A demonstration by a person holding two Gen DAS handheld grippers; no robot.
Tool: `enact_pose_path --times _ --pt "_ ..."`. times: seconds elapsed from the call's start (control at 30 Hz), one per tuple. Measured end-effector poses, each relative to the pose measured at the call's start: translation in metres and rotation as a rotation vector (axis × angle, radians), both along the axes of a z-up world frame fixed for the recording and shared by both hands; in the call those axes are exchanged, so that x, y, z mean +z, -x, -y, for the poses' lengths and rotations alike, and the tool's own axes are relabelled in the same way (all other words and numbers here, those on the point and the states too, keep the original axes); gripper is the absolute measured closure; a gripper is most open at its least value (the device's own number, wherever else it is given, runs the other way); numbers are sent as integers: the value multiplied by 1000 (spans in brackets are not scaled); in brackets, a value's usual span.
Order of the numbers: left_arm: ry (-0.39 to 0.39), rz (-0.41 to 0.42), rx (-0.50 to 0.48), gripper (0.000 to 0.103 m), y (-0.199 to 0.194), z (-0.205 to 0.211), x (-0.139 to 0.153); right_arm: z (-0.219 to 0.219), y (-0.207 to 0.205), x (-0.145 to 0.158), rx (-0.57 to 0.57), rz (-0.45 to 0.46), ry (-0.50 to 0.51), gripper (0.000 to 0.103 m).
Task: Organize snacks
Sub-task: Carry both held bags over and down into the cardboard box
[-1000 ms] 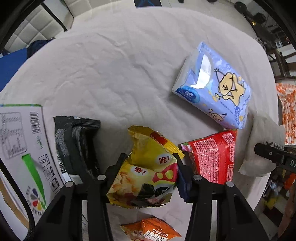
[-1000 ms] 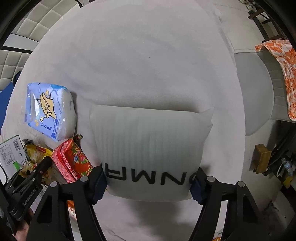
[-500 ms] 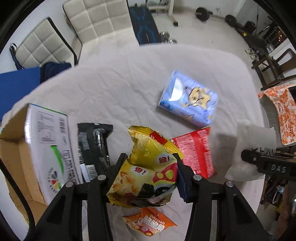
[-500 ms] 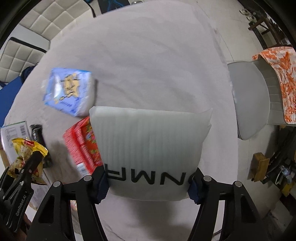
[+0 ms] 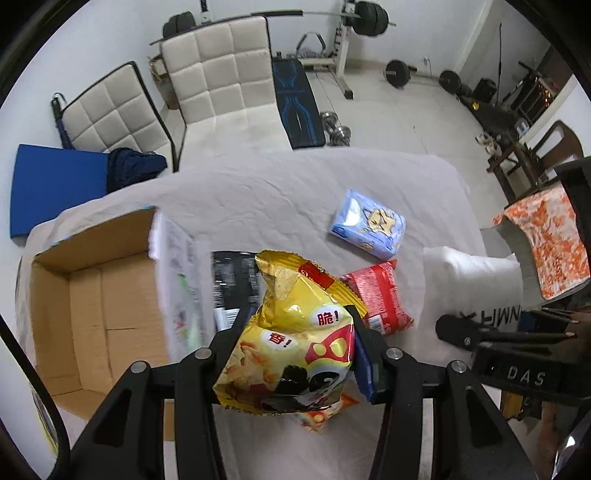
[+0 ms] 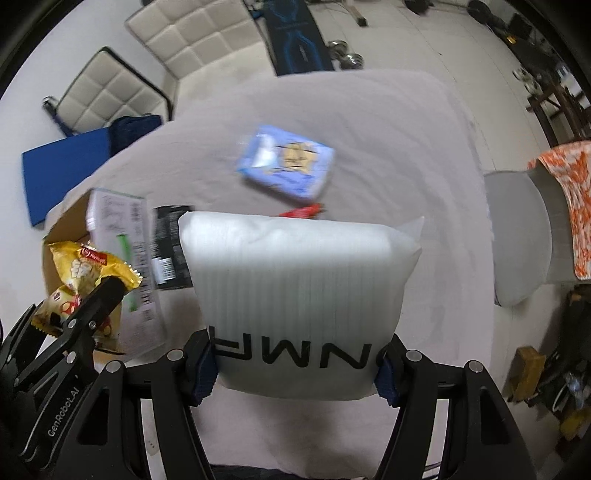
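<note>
My left gripper (image 5: 295,332) is shut on a yellow chip bag (image 5: 295,332), held well above the table. Left of it stands an open cardboard box (image 5: 92,295). Under the bag lie a black packet (image 5: 232,284), a red packet (image 5: 376,295) and an orange packet (image 5: 325,413). A blue pack (image 5: 369,229) with a cartoon dog lies farther back. My right gripper (image 6: 295,354) is shut on a white pillow-like bag (image 6: 295,280) with black letters, also lifted. The left gripper (image 6: 77,314) with the yellow chip bag (image 6: 85,273) shows at the left of the right wrist view.
The table (image 5: 277,192) wears a white cloth. Two white padded chairs (image 5: 214,74) stand behind it, and a blue mat (image 5: 51,184) at the left. A grey chair (image 6: 517,236) with an orange cloth (image 6: 569,203) is at the right. Gym weights (image 5: 369,18) lie beyond.
Both grippers have risen high with their bags, so the table looks smaller. The cardboard box's open inside has come into view at the left.
</note>
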State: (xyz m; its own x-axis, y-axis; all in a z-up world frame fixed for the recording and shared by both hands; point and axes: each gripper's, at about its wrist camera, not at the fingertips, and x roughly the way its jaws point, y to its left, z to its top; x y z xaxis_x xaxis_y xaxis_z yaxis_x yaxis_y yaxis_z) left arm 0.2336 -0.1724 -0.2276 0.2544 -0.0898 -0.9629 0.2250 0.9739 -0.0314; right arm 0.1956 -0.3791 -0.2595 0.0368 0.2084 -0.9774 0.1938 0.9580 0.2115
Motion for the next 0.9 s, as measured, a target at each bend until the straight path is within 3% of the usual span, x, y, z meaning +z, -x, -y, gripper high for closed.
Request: enact_pose_path --times 0.27,0.43,0.63,0.9 --pt "46 46 46 58 14 -76 41 -88 2 57 56 75 -35 33" --pt "77 51 92 58 11 -144 56 -171 -10 74 123 100 -51 33" --pt "136 6 196 58 -4 -229 45 -257 -32 62 182 82 -68 33" --pt "326 -134 368 57 -35 -321 -9 -340 -73 16 216 29 -54 33"
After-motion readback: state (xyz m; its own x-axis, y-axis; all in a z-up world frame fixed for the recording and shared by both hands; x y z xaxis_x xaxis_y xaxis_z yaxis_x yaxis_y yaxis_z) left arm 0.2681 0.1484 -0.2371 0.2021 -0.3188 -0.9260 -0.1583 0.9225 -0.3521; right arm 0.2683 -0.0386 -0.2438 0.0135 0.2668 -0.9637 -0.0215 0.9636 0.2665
